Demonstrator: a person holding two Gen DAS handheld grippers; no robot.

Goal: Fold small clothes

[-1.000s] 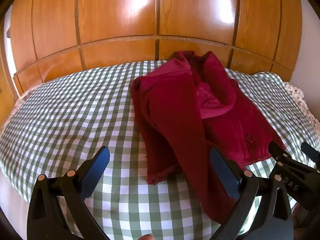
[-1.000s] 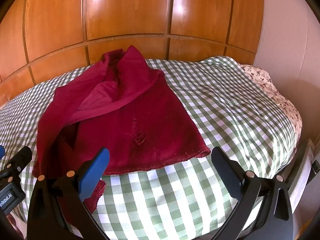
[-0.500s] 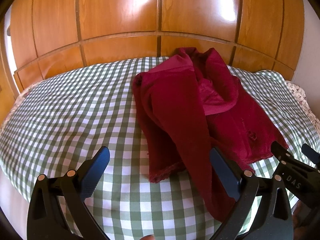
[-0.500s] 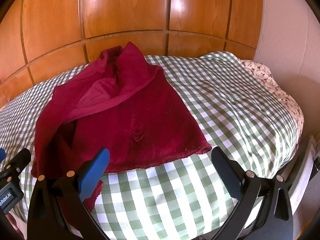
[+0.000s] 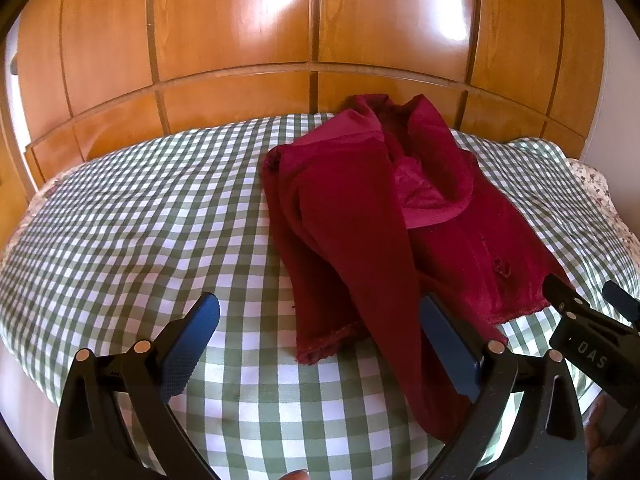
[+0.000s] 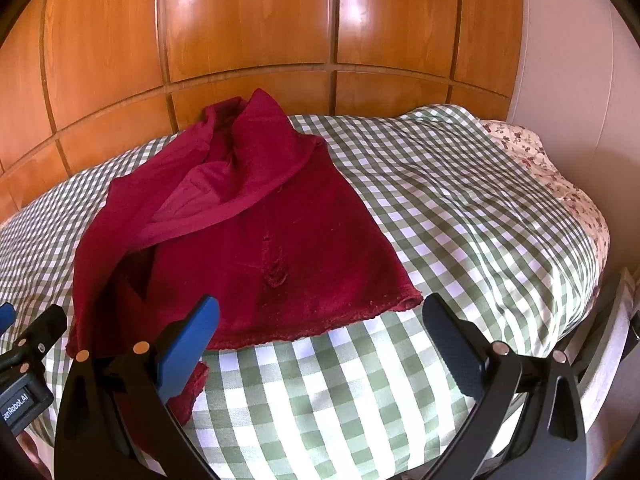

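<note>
A dark red knitted cardigan lies spread on the green-and-white checked bed cover, collar toward the headboard, hem toward me. One sleeve lies folded down over its left front. It also shows in the right wrist view. My left gripper is open and empty, hovering above the near hem and sleeve end. My right gripper is open and empty, hovering above the hem's right corner. The right gripper's body shows at the left view's right edge.
A glossy wooden panelled headboard stands behind the bed. A floral sheet shows at the bed's right edge, next to a white wall. The checked cover stretches to both sides of the cardigan.
Both grippers have drifted slightly back and up, so the cardigan sits a little lower and farther in both views. The jaws stay open. The cardigan has not moved.
</note>
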